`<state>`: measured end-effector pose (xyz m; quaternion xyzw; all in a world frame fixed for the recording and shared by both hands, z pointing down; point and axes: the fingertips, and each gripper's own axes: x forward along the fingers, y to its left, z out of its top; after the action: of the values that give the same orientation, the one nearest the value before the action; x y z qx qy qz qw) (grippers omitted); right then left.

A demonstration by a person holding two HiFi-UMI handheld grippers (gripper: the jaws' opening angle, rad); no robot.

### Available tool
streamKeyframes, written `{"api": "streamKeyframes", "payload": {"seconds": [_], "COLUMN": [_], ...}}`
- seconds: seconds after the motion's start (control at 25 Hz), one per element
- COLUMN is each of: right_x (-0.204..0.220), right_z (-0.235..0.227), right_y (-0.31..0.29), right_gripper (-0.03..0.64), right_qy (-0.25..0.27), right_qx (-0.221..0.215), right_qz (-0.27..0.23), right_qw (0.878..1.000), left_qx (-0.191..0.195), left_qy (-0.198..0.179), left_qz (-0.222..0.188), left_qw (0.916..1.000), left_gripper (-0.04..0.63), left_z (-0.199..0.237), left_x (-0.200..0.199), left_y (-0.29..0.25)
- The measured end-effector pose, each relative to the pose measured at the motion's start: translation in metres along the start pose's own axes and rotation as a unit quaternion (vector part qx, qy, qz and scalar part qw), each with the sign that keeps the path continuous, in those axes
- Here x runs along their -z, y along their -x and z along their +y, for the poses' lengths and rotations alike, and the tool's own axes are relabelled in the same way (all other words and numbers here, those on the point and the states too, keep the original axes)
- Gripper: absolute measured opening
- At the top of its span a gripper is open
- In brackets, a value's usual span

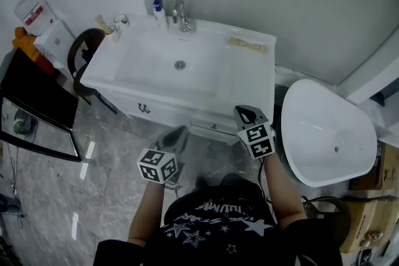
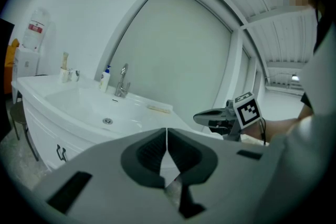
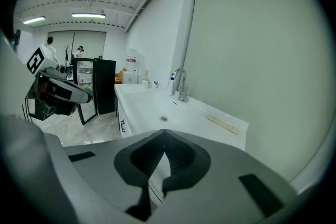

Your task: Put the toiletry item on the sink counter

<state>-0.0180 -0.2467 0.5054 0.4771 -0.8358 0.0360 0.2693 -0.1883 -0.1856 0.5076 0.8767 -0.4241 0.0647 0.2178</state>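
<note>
The white sink counter (image 1: 252, 75) stands ahead of me with its basin in the middle and a chrome faucet (image 1: 182, 15) at the back. A white bottle with a blue cap (image 1: 159, 12) stands left of the faucet. A flat beige toiletry item (image 1: 247, 43) lies on the counter's right back corner, also seen in the right gripper view (image 3: 227, 123). My left gripper (image 1: 179, 133) hangs in front of the cabinet, shut and empty. My right gripper (image 1: 245, 111) hovers near the counter's front right corner, shut with nothing between its jaws.
A white oval tub (image 1: 324, 134) sits to the right of the counter. A black-framed panel (image 1: 37, 103) and a dark round stool (image 1: 84, 53) stand at the left. Small cups (image 1: 118, 22) sit on the counter's left back corner. Cardboard boxes (image 1: 374, 209) lie at the lower right.
</note>
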Motion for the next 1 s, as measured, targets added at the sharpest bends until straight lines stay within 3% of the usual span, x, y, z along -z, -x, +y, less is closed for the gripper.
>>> {"api": "streamKeyframes", "payload": {"seconds": [0.32, 1.0], "right_x": [0.001, 0.037], "right_z": [-0.002, 0.001], "right_y": [0.012, 0.104], "right_gripper": [0.014, 0.014], "right_qy": [-0.011, -0.003], "right_qx": [-0.016, -0.053], "right_qz": [-0.016, -0.043], "right_qw": [1.0, 0.998], "left_qx": [-0.01, -0.025], "left_qy": [0.01, 0.007], "left_qz": [-0.01, -0.012], "left_qw": [0.9999, 0.9996], "left_gripper": [0.02, 0.02], "left_z": [-0.019, -0.13], "left_x": [0.001, 0.034], "left_y": [0.001, 0.014]}}
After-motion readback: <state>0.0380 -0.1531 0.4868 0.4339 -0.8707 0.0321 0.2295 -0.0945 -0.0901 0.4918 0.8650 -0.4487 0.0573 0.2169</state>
